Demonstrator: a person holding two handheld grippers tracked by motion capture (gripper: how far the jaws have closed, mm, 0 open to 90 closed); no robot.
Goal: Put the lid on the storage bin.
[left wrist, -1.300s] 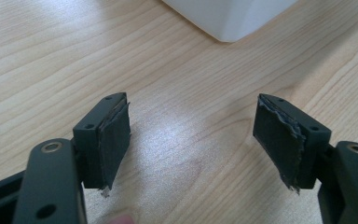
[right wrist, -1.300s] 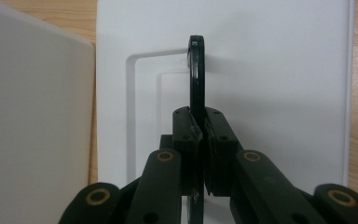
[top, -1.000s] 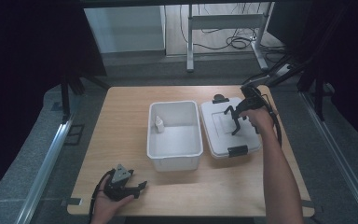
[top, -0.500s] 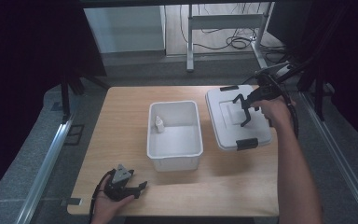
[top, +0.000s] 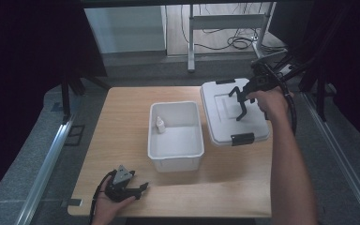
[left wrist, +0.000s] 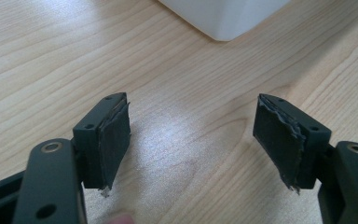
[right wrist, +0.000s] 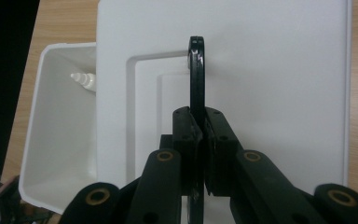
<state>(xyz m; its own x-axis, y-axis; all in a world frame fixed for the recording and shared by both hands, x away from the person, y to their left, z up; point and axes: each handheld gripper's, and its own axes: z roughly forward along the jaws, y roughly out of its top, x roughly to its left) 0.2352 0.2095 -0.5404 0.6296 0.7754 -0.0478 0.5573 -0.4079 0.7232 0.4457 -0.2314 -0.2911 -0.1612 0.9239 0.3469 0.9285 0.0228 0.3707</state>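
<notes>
A white lid with a black handle hangs tilted over the table's right side. My right gripper is shut on that handle. The right gripper view shows the handle edge-on, pinched between the jaws of the right gripper, with the lid beneath it. An open white bin stands mid-table with a small white bottle at its far left. Resting at the front left edge, my left gripper is open, and the left gripper view shows it holding nothing above bare wood.
Black latch clips sit on the lid's near edge and far edge. The bin's corner shows ahead of the left gripper. The bin and the bottle lie left of the lid. Metal rails flank the wooden table.
The right gripper has carried the lid by its handle toward the far right of the table, away from the bin. The left gripper has stayed put.
</notes>
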